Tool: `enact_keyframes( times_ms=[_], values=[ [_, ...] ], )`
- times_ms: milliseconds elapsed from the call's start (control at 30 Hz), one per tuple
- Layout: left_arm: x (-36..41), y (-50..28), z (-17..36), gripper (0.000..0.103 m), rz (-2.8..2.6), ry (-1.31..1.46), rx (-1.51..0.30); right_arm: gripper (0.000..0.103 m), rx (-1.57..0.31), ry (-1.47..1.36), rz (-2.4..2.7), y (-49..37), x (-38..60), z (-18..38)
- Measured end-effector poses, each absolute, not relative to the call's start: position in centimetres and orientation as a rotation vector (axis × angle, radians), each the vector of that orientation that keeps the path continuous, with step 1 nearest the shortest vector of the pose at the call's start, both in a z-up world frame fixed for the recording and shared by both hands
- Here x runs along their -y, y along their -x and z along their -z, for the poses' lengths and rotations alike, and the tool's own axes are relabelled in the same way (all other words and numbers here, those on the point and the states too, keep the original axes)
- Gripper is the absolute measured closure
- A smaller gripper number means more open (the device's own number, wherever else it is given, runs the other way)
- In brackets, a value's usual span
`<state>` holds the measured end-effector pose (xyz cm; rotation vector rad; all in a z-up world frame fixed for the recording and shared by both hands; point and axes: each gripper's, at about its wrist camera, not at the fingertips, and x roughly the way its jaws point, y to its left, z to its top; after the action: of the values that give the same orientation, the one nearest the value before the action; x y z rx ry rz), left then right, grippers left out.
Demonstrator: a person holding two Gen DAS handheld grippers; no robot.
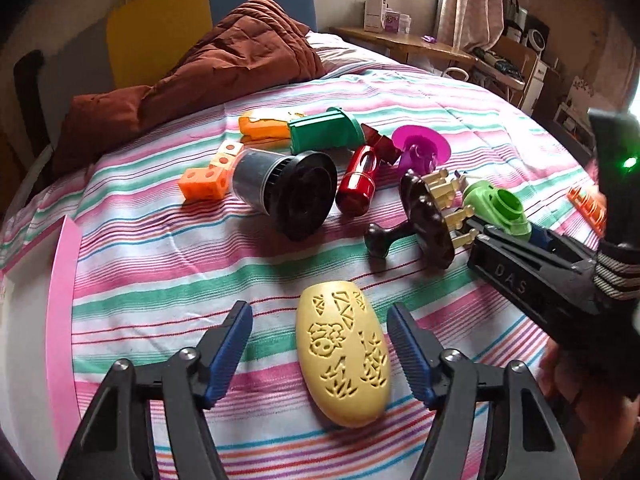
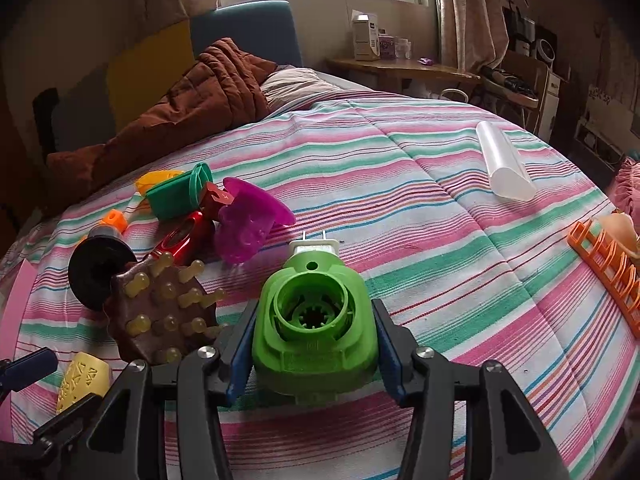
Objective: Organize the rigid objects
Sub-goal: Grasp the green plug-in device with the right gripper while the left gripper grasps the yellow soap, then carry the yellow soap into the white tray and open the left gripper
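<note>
A yellow carved oval block (image 1: 343, 354) lies on the striped bed between the fingers of my left gripper (image 1: 320, 344), which is open around it without touching. My right gripper (image 2: 314, 344) is shut on a green plug-in device (image 2: 314, 328) with two prongs pointing away; it also shows in the left wrist view (image 1: 498, 208). Behind lie a brown studded massager (image 1: 428, 220), a black cup (image 1: 280, 190), a red cylinder (image 1: 358, 184), a magenta funnel (image 1: 420, 146), a green container (image 1: 324, 130) and orange blocks (image 1: 206, 182).
A brown quilt (image 1: 208, 68) is bunched at the bed's head. An orange rack (image 2: 608, 276) and a clear plastic tube (image 2: 504, 162) lie on the right side of the bed. A pink sheet edge (image 1: 62, 300) runs along the left. A wooden desk (image 2: 404, 68) stands beyond.
</note>
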<state>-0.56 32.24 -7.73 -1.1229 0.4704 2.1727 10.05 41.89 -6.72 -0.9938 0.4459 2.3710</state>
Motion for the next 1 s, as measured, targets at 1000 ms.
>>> enact_keyframes(
  times_ms=[1000],
  values=[
    [-17.0,5.1,2.7,0.059,-2.264,1.079,-0.049,0.05,-0.387,0.996,-2.356,-9.8,-41.5,6.8]
  ],
)
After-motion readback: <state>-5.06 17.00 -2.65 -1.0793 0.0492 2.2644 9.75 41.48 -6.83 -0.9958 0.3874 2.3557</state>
